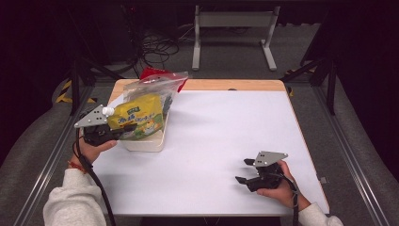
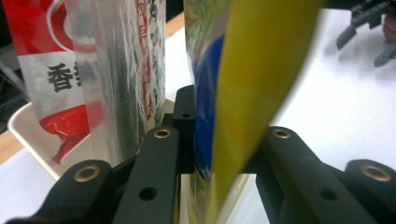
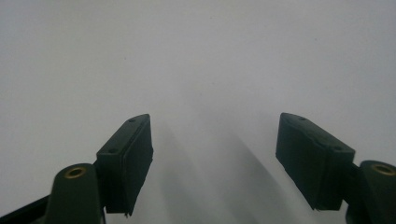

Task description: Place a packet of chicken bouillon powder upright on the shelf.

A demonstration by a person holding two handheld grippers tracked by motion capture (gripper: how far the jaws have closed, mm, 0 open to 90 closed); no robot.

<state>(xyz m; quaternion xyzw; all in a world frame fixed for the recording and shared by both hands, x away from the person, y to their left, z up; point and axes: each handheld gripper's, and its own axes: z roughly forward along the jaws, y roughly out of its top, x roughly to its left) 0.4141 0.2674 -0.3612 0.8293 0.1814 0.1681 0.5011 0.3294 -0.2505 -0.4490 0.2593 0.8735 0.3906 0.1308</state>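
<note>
Tongs (image 1: 126, 128) pinch glossy, flat yellow pouch (image 1: 137, 118).

A white-topped table (image 1: 211, 141) stands on grey carpet (image 1: 226, 66) in a dark room.

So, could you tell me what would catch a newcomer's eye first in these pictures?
The bright yellow pouch at the table's left, clamped in the left gripper above a cream tray, with a clear zip bag standing behind it. Near the right front edge, the right gripper rests open on the white tabletop.
</note>
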